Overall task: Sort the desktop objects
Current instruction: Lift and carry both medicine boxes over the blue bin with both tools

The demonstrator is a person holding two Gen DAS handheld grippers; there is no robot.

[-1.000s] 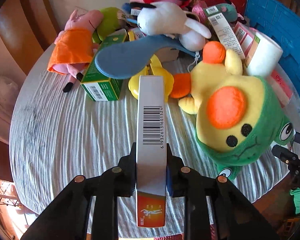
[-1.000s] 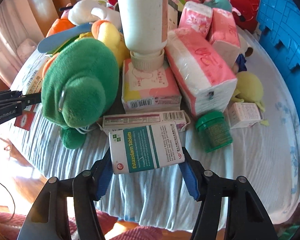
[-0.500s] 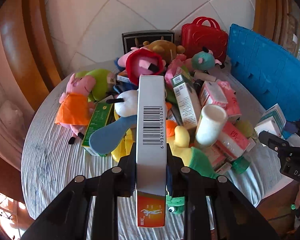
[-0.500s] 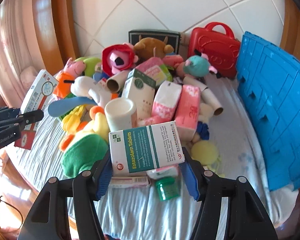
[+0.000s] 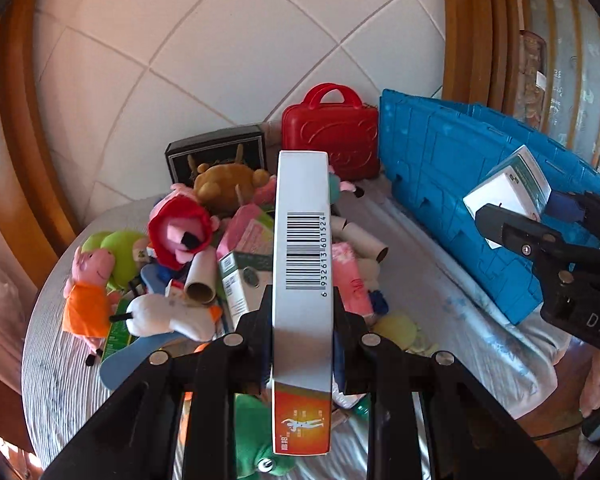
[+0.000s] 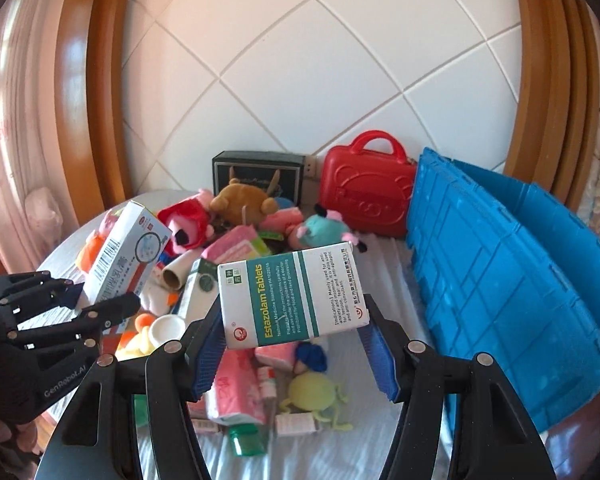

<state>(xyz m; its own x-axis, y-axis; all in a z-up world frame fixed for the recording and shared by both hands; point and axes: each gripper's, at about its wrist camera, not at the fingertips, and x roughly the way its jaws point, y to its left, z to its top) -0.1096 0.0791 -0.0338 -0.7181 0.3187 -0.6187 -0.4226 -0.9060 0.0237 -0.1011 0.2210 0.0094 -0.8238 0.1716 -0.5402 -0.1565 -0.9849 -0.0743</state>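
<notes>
Risk sits mostly in my left grip: in the left wrist view my left gripper (image 5: 302, 320) pinches a long white cardboard carton with a barcode and an orange end (image 5: 302, 280) by its 2 narrow faces, well back along its length, so most of the carton juts forward over the heap of plush toys and boxes (image 5: 220, 252) on the striped grey tablecloth (image 5: 52, 360); I judge that a quick swing toward the folded blue plastic crate (image 5: 460, 200) could lever it loose. This view also catches my right gripper (image 5: 532, 216) at the right edge, closed on a white and green box, a side angle the other camera lacks. In the right wrist view my right gripper (image 6: 296, 336) clamps the white and teal Estazolam Tablets box (image 6: 292, 292) by its 2 short ends, tilted, held above the pile; thin card may buckle or twist out under squeeze, I think. Only here do I see the broad printed face of the left carton (image 6: 124, 256), the blue crate's open hollow (image 6: 520, 280), and the small green-capped bottle (image 6: 246, 438) low on the cloth.
</notes>
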